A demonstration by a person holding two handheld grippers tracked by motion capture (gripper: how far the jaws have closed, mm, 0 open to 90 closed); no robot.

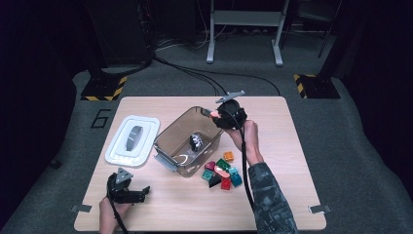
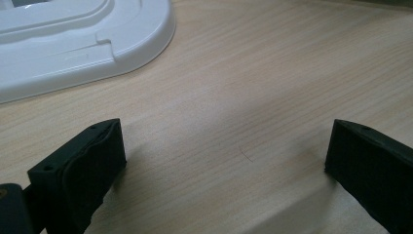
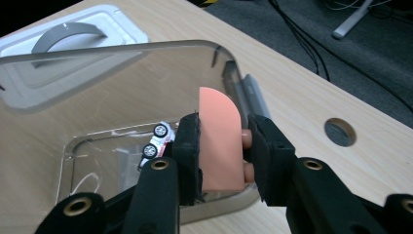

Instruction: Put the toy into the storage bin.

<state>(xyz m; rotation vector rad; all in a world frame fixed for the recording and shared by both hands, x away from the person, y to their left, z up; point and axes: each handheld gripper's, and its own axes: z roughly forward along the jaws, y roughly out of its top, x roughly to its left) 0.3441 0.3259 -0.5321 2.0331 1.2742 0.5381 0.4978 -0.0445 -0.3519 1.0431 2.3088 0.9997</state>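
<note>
in the high view we see the right gripper point(image 1: 213, 115) held up at the centre of the frame, over the far right corner of a clear smoky plastic bin point(image 1: 171, 134) that sits on the wooden table point(image 1: 282, 195). its jaws are clamped on a salmon-pink toy block point(image 1: 214, 115). the right gripper view gives us the grip plainly: the right gripper point(image 3: 221, 146) pinches the block point(image 3: 220, 141) between its two black pads, the block standing upright with a rounded top edge and two studs poking out toward the right-hand jaw. below and behind it, left of centre in that view, lies the bin point(image 3: 122, 63), and on its floor a small white toy car point(image 3: 157, 140) rests on its side with its wheels showing. we find the same car point(image 1: 197, 142) near the middle of the bin in the high view.

just right of the bin's near corner, lower centre of the high view, a heap of coloured toy blocks point(image 1: 222, 171) lies on the table, red, green, teal, orange and black pieces touching one another. the bin's white lid point(image 1: 132, 140) with its grey handle lies flat to the left of the bin, a little apart from it.

the left gripper point(image 1: 144, 191) rests low at the lower left of the high view, near the table's front edge. in the left gripper view its jaws point(image 2: 224, 161) stand wide apart with bare table between them, and the lid's rim point(image 2: 87, 44) fills the upper left corner.
</note>
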